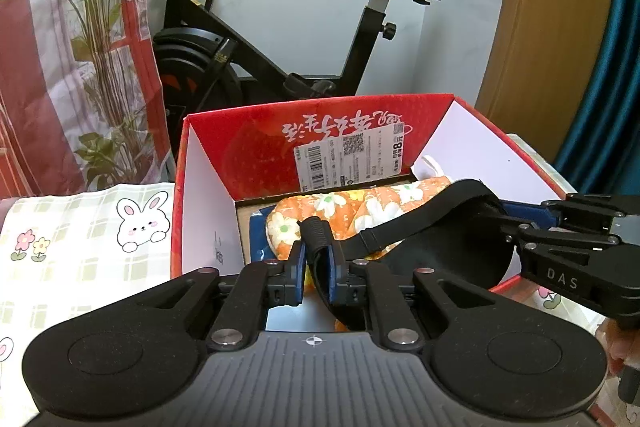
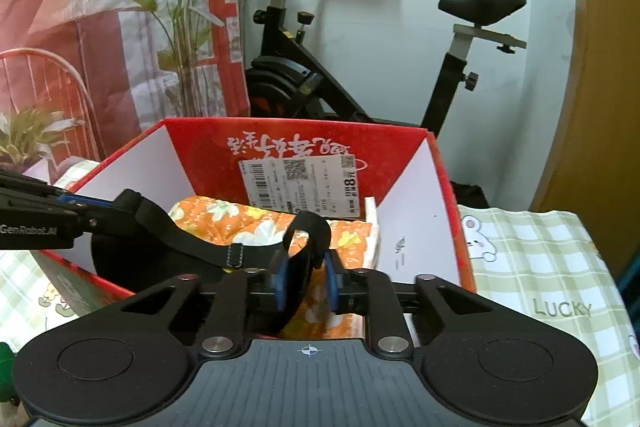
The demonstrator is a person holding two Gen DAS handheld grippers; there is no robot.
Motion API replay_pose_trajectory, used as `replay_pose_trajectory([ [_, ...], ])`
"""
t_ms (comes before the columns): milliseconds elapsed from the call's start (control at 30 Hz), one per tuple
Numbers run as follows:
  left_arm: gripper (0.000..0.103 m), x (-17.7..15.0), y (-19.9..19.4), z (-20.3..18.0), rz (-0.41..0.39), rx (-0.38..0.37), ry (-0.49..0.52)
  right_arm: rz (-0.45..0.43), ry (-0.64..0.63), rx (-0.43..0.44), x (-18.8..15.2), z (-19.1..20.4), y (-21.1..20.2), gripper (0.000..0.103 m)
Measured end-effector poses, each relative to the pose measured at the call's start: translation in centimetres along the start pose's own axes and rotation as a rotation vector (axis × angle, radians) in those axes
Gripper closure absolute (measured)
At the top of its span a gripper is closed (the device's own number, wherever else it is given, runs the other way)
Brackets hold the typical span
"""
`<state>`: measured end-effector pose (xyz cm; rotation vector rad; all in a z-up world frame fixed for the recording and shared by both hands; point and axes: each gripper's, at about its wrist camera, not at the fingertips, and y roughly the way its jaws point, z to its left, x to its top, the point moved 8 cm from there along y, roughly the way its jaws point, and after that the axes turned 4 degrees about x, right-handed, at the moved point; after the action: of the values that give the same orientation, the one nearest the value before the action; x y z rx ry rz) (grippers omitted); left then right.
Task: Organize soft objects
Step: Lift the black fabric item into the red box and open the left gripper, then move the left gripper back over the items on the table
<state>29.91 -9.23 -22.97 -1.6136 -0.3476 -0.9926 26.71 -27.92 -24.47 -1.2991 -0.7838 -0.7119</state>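
Left wrist view: my left gripper [image 1: 316,267] has its blue pads clamped tight on one end of a black fabric eye mask with an elastic strap [image 1: 452,227]. The mask hangs over the open red cardboard box with white inner walls [image 1: 200,203], spanning across to my right gripper [image 1: 508,219], which comes in from the right edge and reaches the mask's other end.

Right wrist view: my right gripper [image 2: 306,281] has the mask's [image 2: 132,259] dark fabric and a looped bit of strap between its blue pads; the left pad touches the cloth, but I see a gap at the right pad, so the jaws look slightly parted, not pinching. The strap has a small black buckle [image 2: 236,255].

Mask looks soft, matte, curved, slack in the middle. Under it in the box lies an orange quilted cloth with white flowers [image 1: 344,207]. Box sits on a pale green checked tablecloth with bunny prints [image 1: 80,251]. A black exercise bike [image 1: 280,39] stands behind.
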Motion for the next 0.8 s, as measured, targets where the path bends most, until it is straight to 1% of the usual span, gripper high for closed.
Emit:
replay_pose_trajectory([
  [33,0.087,0.0,-0.1,0.0,0.0,-0.002,0.0,0.0,-0.002,-0.007,0.0,0.0,-0.2,0.073],
  [67,0.079,0.0,-0.4,0.0,-0.001,-0.005,0.0,0.0,-0.004,-0.017,-0.1,0.0,-0.4,0.07],
  [100,0.063,0.0,-0.7,0.0,-0.006,-0.005,0.001,0.0,-0.005,-0.025,-0.1,-0.1,-0.6,0.06],
  [133,0.055,0.1,-1.1,0.0,-0.015,-0.002,0.002,-0.002,-0.006,-0.033,-0.1,-0.1,-0.9,0.051],
  [167,0.045,0.2,-1.6,0.0,-0.027,0.001,0.005,-0.009,-0.008,-0.036,0.0,0.0,-1.3,0.048],
  [267,0.033,0.4,-3.0,0.0,-0.047,0.011,0.016,-0.02,-0.01,-0.04,0.1,0.2,-2.5,0.04],
  [300,0.031,0.4,-3.3,-0.1,-0.052,0.014,0.015,-0.024,-0.007,-0.04,0.1,0.2,-3.0,0.037],
  [400,0.027,0.1,-5.0,0.0,-0.069,0.022,0.0,-0.035,0.004,-0.026,-0.1,0.8,-4.7,0.034],
  [500,0.022,-1.2,-6.6,0.1,-0.067,0.024,-0.023,-0.039,0.012,-0.007,-0.9,1.5,-6.3,0.02],
  [567,0.022,-2.5,-7.5,0.1,-0.057,0.028,-0.035,-0.035,0.018,0.009,-1.8,2.3,-7.3,0.016],
  [633,0.021,-4.0,-8.4,0.1,-0.046,0.032,-0.041,-0.023,0.024,0.02,-3.0,3.0,-8.2,0.009],
  [800,0.02,-8.5,-9.9,-0.1,0.008,0.018,-0.06,0.02,0.02,0.059,-6.6,5.3,-9.9,0.002],
])
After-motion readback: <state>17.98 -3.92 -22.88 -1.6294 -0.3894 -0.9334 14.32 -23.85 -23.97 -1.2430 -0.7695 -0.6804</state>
